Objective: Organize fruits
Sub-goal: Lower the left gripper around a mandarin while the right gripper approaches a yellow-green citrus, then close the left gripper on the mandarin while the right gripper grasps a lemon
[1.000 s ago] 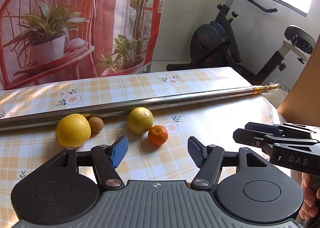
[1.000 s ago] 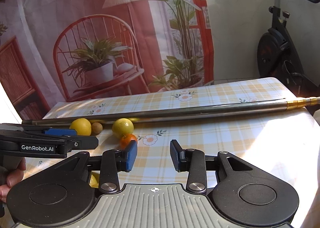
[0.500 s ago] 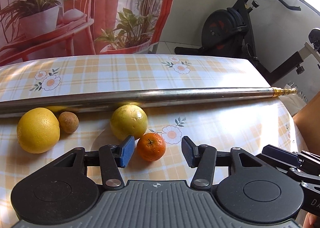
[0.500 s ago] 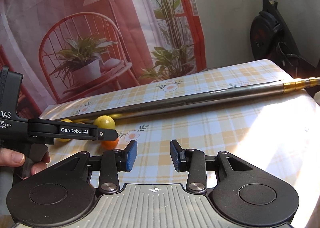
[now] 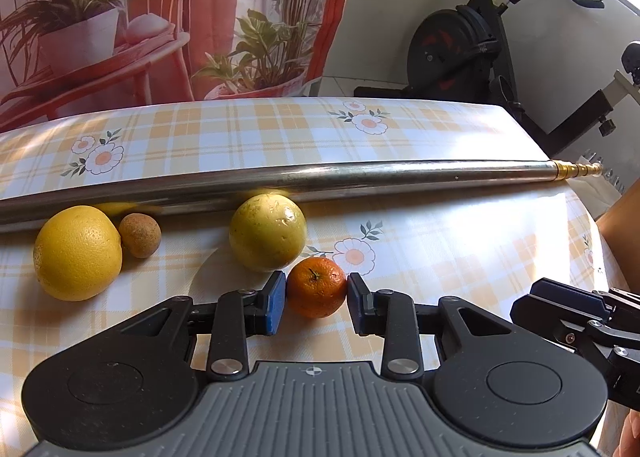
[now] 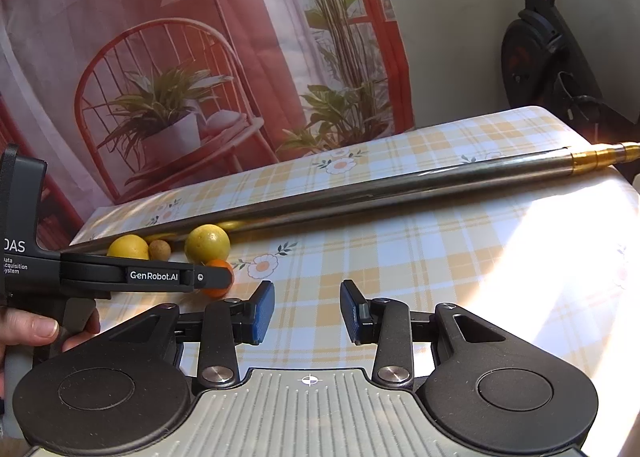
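The step in hand is the pick-up of the small orange (image 5: 316,287). The left claw (image 5: 316,303) is down at the table (image 5: 440,241) with its two blue pads on either side of the fruit, narrowed to about the orange's width. Both pads look to be touching the peel, though from this low view I cannot be sure they are pressing on it, so whether it is truly gripped cannot be told. The orange sits on the checked cloth at the near middle, just in front of the pale yellow-green fruit (image 5: 268,232), which it nearly touches.

Further left lie a big yellow citrus (image 5: 78,253) and a small brown fruit (image 5: 140,235) right beside it. All three rest along the near side of a long metal pole (image 5: 320,177) that crosses the table from left to right.

The right claw (image 6: 307,311) hangs over bare cloth to the right, its pads well apart and holding nothing. From its camera the left tool's black arm covers much of the orange.

Next, I judge, the left claw needs to close firmly but gently, since the peel is soft and the fruit is round and apt to roll. Then it should lift straight up, so as not to knock the yellow-green fruit behind it. No bowl or tray shows in either view, so where the orange should go is unclear. Setting it in line with the others along the pole seems the likely aim.
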`<state>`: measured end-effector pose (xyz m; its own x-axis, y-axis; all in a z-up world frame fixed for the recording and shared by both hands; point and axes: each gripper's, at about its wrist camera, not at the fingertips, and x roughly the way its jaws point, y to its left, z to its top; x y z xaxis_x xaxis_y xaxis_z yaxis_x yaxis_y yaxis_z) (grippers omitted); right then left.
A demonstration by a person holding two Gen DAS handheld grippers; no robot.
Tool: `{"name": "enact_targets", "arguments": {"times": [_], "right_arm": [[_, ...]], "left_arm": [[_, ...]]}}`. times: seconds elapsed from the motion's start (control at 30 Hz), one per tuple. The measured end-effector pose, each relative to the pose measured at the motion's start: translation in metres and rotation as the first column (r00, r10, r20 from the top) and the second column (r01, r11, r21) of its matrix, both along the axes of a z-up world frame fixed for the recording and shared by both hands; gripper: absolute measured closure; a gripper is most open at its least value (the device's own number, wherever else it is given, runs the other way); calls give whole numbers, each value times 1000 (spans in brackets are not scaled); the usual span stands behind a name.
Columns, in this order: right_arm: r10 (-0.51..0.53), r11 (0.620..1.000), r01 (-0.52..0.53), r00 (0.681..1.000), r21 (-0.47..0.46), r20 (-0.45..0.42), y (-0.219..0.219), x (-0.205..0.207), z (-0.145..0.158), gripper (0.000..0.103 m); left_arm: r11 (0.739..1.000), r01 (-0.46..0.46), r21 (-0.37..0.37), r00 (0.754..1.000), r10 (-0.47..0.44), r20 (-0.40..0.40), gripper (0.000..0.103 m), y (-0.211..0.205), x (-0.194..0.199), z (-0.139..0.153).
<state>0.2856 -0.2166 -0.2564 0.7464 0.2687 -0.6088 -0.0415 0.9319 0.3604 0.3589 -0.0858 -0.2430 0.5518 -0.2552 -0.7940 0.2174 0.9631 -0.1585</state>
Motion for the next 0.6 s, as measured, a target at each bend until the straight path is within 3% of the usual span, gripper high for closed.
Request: {"name": "enact_targets", "arguments": {"times": [0.33, 0.6], "right_arm": [[77, 997, -77, 997, -32, 1, 24, 5, 16, 68], [192, 975, -188, 981, -117, 18, 67, 17, 40, 68]], "left_arm": [[1000, -9, -1, 996, 9, 87, 68, 41, -37, 31], [995, -101, -12, 985, 102, 139, 68, 96, -59, 53]]}}
